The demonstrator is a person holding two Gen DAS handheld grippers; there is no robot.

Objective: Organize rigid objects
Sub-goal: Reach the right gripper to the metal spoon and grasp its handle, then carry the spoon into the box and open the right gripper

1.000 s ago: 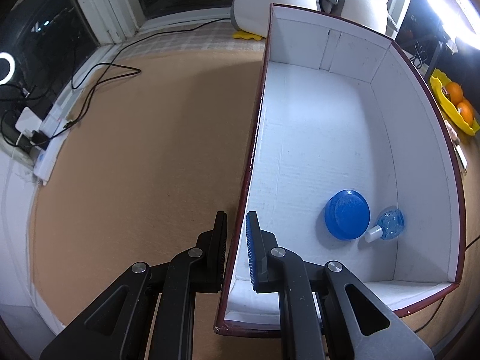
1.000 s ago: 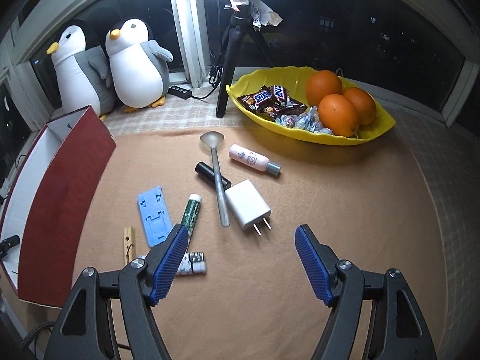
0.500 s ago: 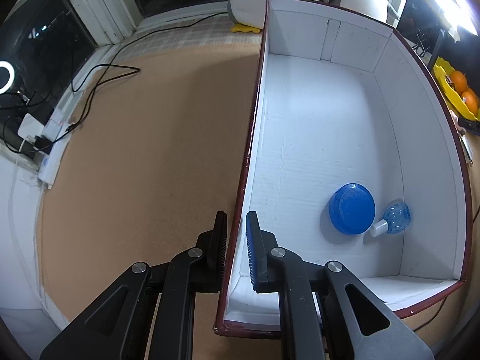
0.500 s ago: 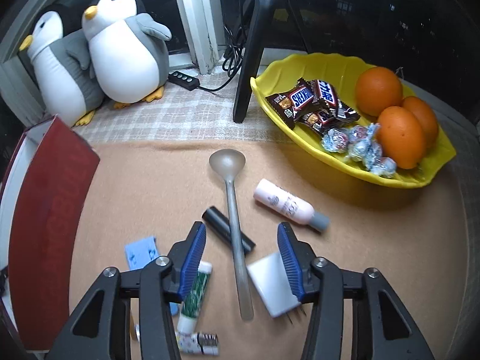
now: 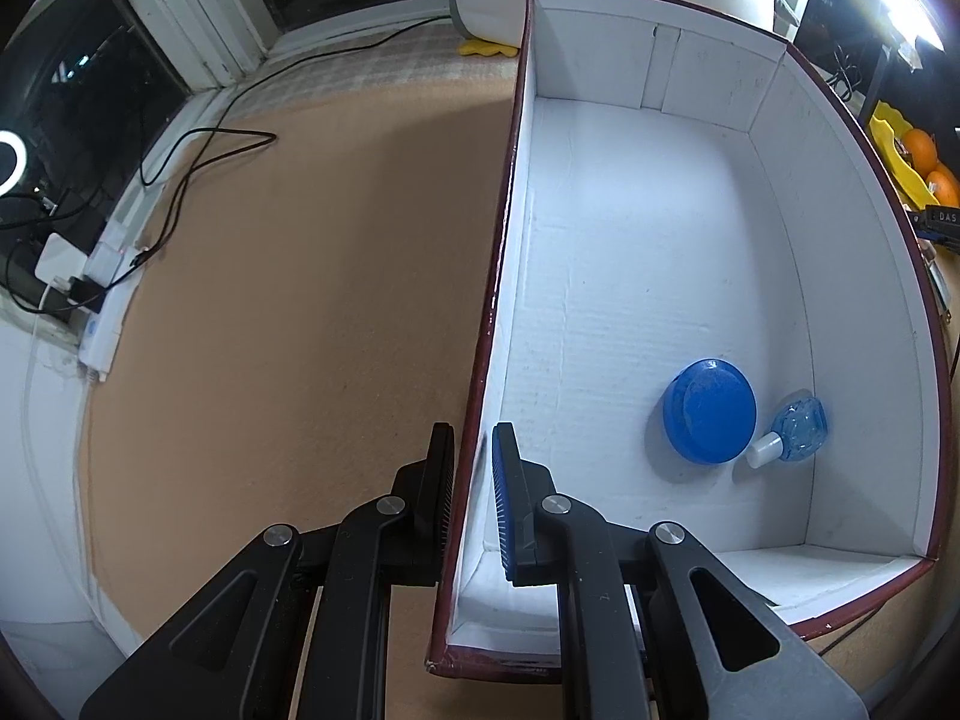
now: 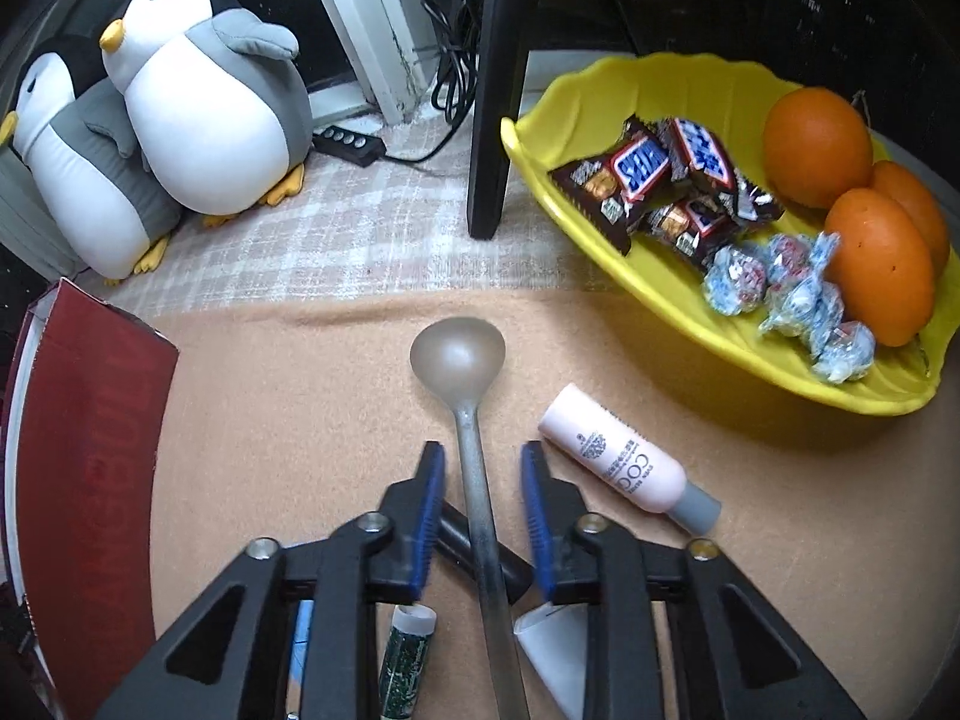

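Observation:
My left gripper [image 5: 474,468] is shut on the left wall of the red box [image 5: 501,276], one finger outside and one inside. On the box's white floor lie a blue round lid [image 5: 708,411] and a small clear blue bottle [image 5: 795,429]. My right gripper [image 6: 483,480] is part open, its fingers on either side of the handle of a metal spoon [image 6: 474,450] that lies on the tan cloth. A black tube [image 6: 474,546] lies under the spoon. A pink bottle [image 6: 624,462], a white charger [image 6: 555,642] and a green tube [image 6: 405,660] lie close by.
A yellow bowl [image 6: 672,294] with candy and oranges stands at the right. Two penguin plush toys [image 6: 204,96] and a black stand leg [image 6: 498,90] are at the back. The red box's outer wall [image 6: 90,468] is at the left. Cables [image 5: 198,156] cross the cloth's far left.
My right gripper has moved forward and down over the objects and narrowed around the spoon's handle. My left gripper has kept its hold on the box wall.

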